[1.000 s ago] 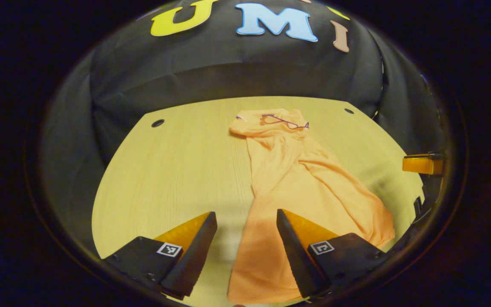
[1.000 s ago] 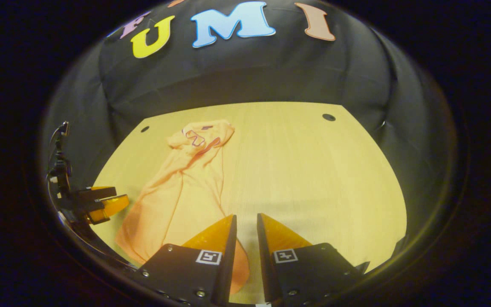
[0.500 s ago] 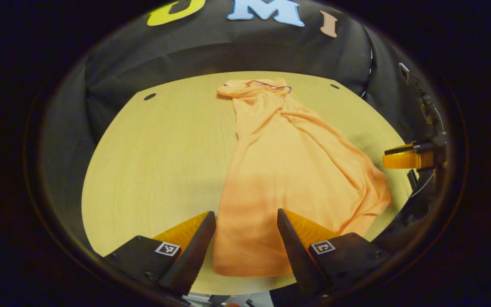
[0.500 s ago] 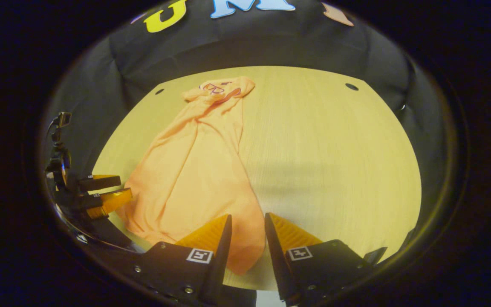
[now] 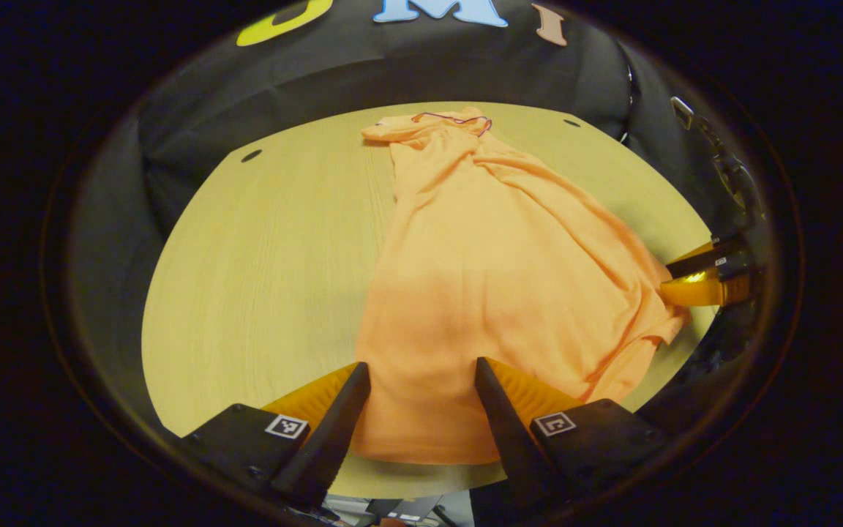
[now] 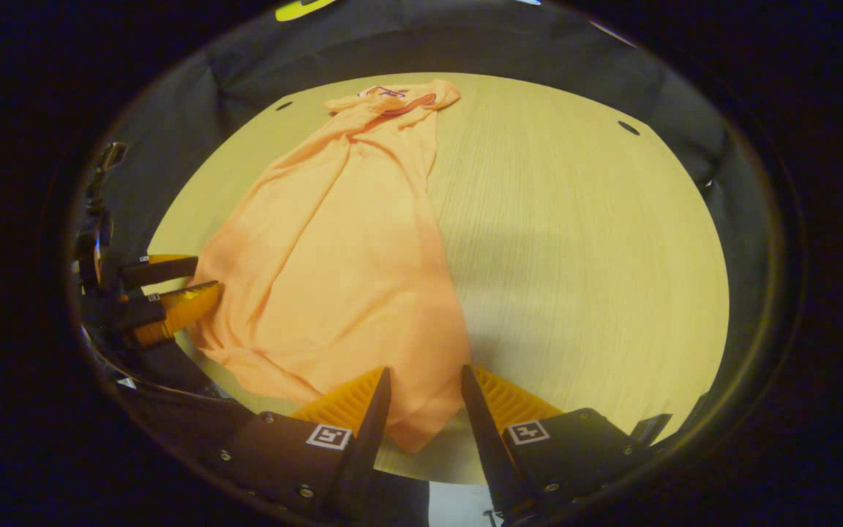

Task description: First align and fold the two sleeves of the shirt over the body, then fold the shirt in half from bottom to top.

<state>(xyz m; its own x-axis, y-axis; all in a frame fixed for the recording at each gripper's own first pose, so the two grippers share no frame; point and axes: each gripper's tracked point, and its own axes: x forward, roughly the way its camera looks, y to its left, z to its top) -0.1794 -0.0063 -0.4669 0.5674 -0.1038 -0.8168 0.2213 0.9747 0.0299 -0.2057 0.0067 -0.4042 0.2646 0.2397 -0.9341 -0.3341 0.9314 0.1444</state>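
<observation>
We see the orange shirt [image 5: 495,271] lying lengthwise on the wooden table [image 5: 260,263], collar far (hem near); left gripper [image 5: 417,380] and right gripper [image 6: 421,384] both gape above its near hem, gripping nothing

Both hand-held grippers [image 5: 416,373] [image 6: 425,377] parted, low.

1. Warm, yellowish light falls from above; the wooden table [image 5: 260,249] and the orange shirt [image 5: 495,256] are bright, the cloth wall stays dim.
2. A soft shadow darkens the shirt's near part in the left gripper view; another crosses the table [image 6: 575,249] in the right gripper view.
3. Fisheye distortion bows the table's edges and darkens the rim.
4. The far collar looks slightly soft, perhaps out of focus.
5. No strong glare.
</observation>
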